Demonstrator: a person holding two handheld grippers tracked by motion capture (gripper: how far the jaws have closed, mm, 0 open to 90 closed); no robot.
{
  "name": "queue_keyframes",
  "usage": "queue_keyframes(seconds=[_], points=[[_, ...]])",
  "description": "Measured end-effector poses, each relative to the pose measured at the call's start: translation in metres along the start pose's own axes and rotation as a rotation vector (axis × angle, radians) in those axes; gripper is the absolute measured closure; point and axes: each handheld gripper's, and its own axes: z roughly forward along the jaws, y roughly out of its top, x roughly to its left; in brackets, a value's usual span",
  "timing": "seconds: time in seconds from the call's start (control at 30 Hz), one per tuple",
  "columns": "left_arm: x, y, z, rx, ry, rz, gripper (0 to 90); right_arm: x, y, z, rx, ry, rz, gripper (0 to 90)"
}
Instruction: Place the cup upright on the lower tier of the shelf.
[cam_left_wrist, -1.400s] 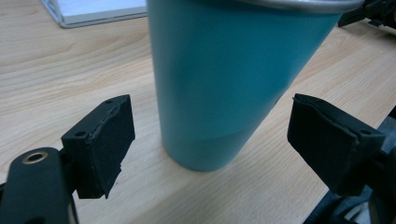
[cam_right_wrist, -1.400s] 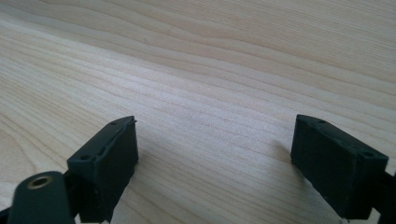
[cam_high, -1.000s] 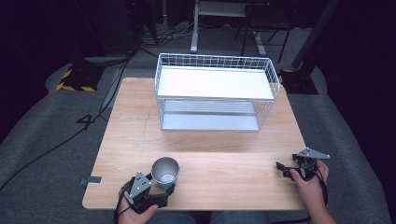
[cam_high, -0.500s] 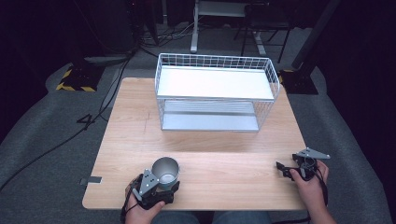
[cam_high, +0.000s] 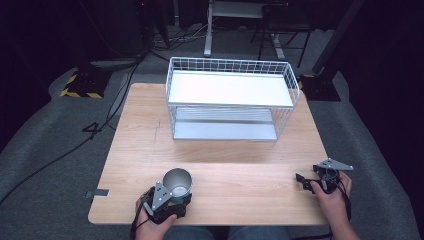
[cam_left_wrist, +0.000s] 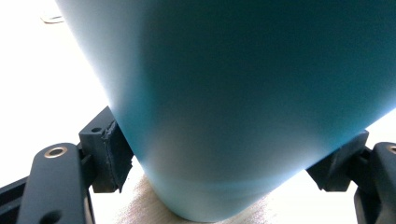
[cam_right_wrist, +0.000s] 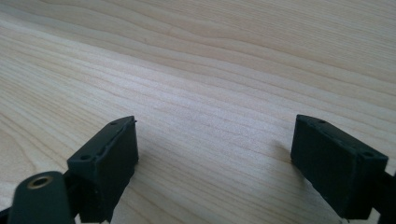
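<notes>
While the left hand-held gripper (cam_high: 169, 199) is clamped on the cup (cam_high: 177, 182) standing on the table (cam_high: 225, 165), the rack (cam_high: 230, 100) well ahead awaits it; right hand-held gripper (cam_high: 306, 181) idles, spread apart.

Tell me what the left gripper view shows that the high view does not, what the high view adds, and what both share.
Left gripper view alone: the teal outer wall of the cup, its base on the wood, and a black pad on either side pressed against it.

High view alone: the cup's open metal mouth, the white wire rack at the table's far side, the whole table, and the right gripper resting apart at the near right edge.

Shared: the cup standing upright with the left gripper around it.
</notes>
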Motion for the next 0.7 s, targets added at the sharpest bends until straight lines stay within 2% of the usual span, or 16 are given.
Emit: queue_keyframes(seconds=[0.23, 0.3, 0.43, 0.63, 0.7], points=[[0.002, 0.001, -0.001, 0.008, -0.004, -0.005, 22.6, 0.000, 0.000, 0.000, 0.000, 0.000, 0.000, 15.1], [0.003, 0.001, -0.003, 0.008, -0.008, -0.019, 22.7, 0.000, 0.000, 0.000, 0.000, 0.000, 0.000, 15.1], [0.005, 0.005, -0.008, -0.014, -0.009, -0.028, 22.7, 0.000, 0.000, 0.000, 0.000, 0.000, 0.000, 15.1], [0.003, 0.014, -0.012, -0.034, -0.016, -0.017, 22.8, 0.000, 0.000, 0.000, -0.001, -0.001, -0.002, 15.2], [0.002, 0.019, -0.012, -0.037, -0.020, 0.002, 22.9, 0.000, 0.000, 0.000, -0.001, 0.000, -0.001, 15.2]])
